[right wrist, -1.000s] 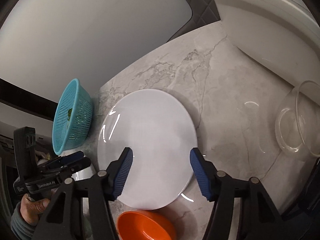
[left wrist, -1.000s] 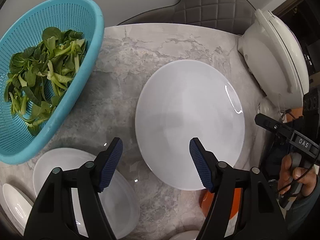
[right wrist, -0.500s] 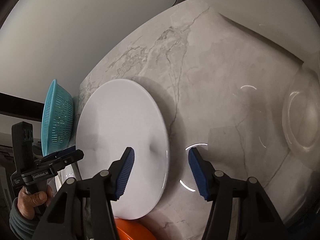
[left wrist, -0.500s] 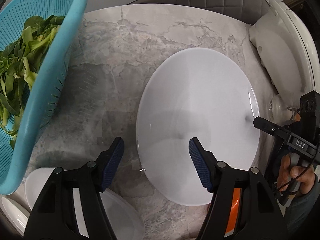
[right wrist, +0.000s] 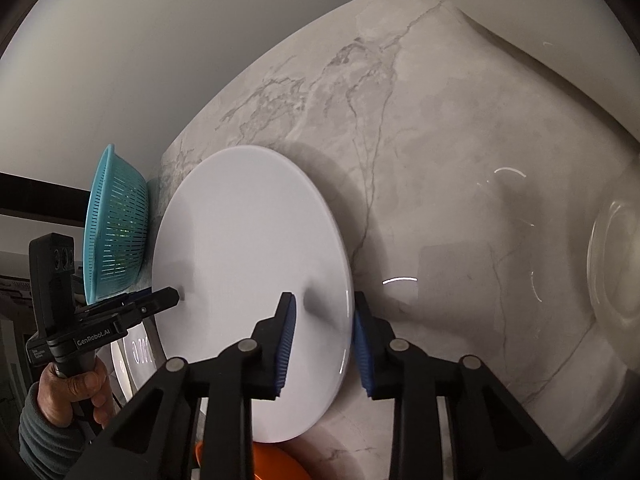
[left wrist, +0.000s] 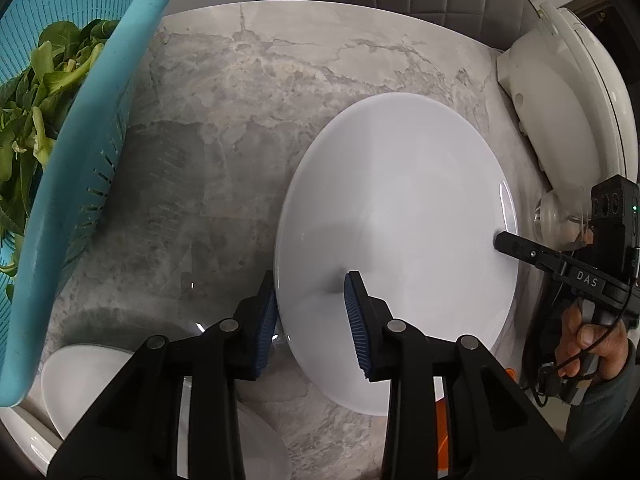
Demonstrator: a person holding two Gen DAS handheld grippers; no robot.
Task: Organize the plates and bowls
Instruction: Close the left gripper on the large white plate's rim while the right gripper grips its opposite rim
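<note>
A large white plate lies flat, face up, on the grey marble surface, smooth, glossy and bare. Near its left edge, smaller white dishes sit stacked at the near-left corner of the surface. An orange bowl peeks out just beyond the plate's near rim, mostly hidden. A clear glass bowl stands well to the right.
</note>
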